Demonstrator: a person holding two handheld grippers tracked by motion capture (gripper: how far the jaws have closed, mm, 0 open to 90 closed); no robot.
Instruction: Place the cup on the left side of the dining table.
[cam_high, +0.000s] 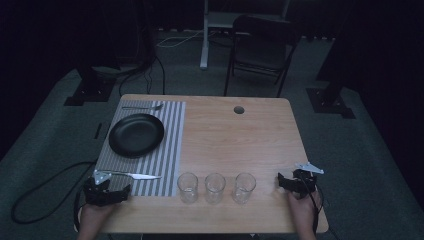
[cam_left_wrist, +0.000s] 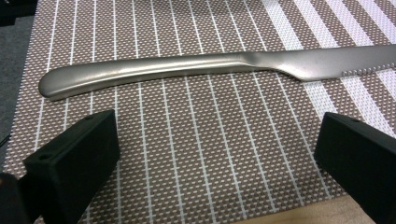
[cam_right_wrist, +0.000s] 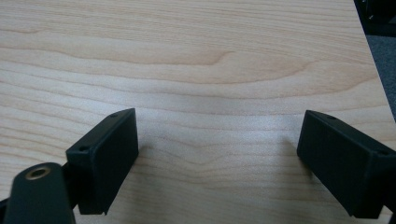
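Folding chair (cam_high: 260, 45) beyond table (cam_high: 240, 140).

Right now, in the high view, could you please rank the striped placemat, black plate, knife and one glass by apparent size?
1. striped placemat
2. black plate
3. knife, long but thin
4. glass; all three glasses look alike.

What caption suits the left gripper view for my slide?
Open left gripper poised before a table knife lying on a striped placemat.

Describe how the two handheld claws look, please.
Each is a black handheld claw, left and right, with two blocky rectangular jaws bearing small screw holes. A grey three-cornered plate sits on top of each, and a black cable trails away.
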